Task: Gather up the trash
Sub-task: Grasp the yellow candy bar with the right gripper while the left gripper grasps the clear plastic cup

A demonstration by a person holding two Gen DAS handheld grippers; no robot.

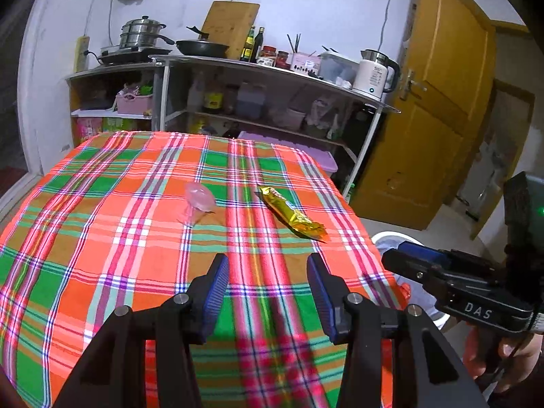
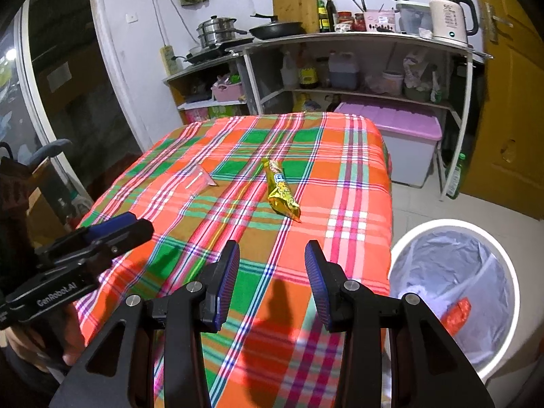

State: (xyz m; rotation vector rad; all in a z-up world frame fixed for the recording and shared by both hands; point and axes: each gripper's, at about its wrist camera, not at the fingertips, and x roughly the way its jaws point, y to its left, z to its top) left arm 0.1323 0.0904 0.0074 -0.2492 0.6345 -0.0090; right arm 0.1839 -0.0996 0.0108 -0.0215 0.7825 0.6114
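A yellow snack wrapper [image 1: 292, 216] lies on the plaid tablecloth [image 1: 102, 238], right of centre; it also shows in the right wrist view [image 2: 280, 192]. A crumpled clear plastic piece [image 1: 199, 202] lies to its left, seen too in the right wrist view [image 2: 200, 180]. My left gripper [image 1: 268, 265] is open and empty, above the cloth short of both items. My right gripper [image 2: 272, 251] is open and empty, near the table's right edge. A white bin [image 2: 503, 255] with a clear liner stands on the floor right of the table and holds a red wrapper [image 2: 459, 312].
A steel shelf unit [image 2: 357, 37] behind the table carries pans, bottles, a kettle [image 2: 448, 13] and a cutting board. A purple-lidded storage box [image 2: 401, 125] sits under it. A yellow door [image 1: 435, 102] is at the right. A glass door is at the left.
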